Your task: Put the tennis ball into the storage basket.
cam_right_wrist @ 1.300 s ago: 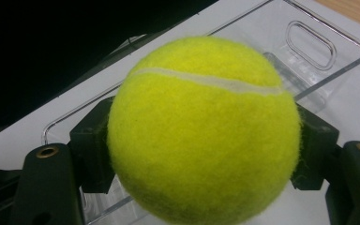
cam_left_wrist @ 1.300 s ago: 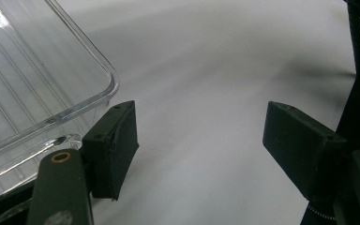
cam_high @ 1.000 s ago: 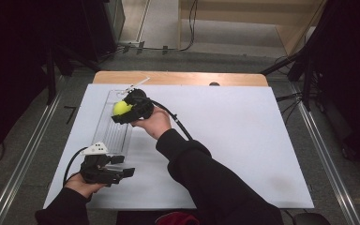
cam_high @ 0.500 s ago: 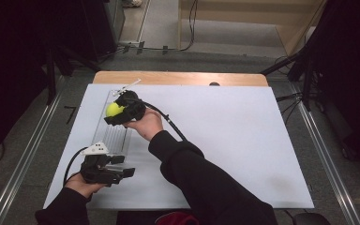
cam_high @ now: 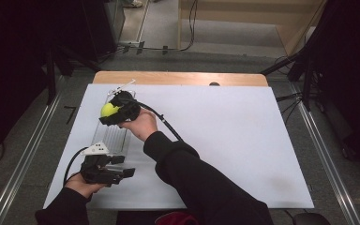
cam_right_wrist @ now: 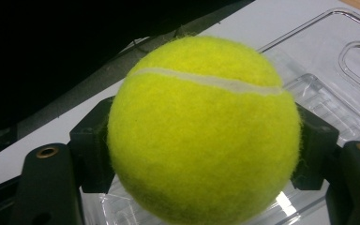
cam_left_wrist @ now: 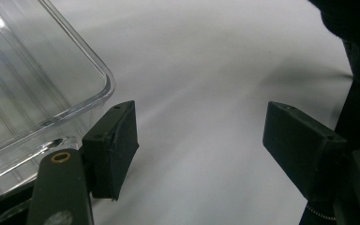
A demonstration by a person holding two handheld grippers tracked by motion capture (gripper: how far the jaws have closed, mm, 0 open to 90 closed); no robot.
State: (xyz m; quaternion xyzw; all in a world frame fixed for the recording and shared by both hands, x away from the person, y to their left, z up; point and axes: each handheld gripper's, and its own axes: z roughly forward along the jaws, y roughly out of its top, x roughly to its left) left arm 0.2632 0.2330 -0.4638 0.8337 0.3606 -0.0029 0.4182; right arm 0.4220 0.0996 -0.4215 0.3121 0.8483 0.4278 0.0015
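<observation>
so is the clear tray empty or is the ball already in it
Empty, as far as shows. The tennis ball is clamped in the right gripper above the clear tray, not resting inside it.

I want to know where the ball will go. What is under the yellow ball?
Under the tennis ball, held in the right gripper, lies a clear plastic tray on the white table. The ball hides the part of the tray directly below it.

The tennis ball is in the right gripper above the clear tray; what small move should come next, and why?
Probably lower the right gripper toward the clear tray before opening: the tennis ball is clamped between both jaws and hangs above the tray's far end, while the left gripper waits open beside its near corner.
</observation>
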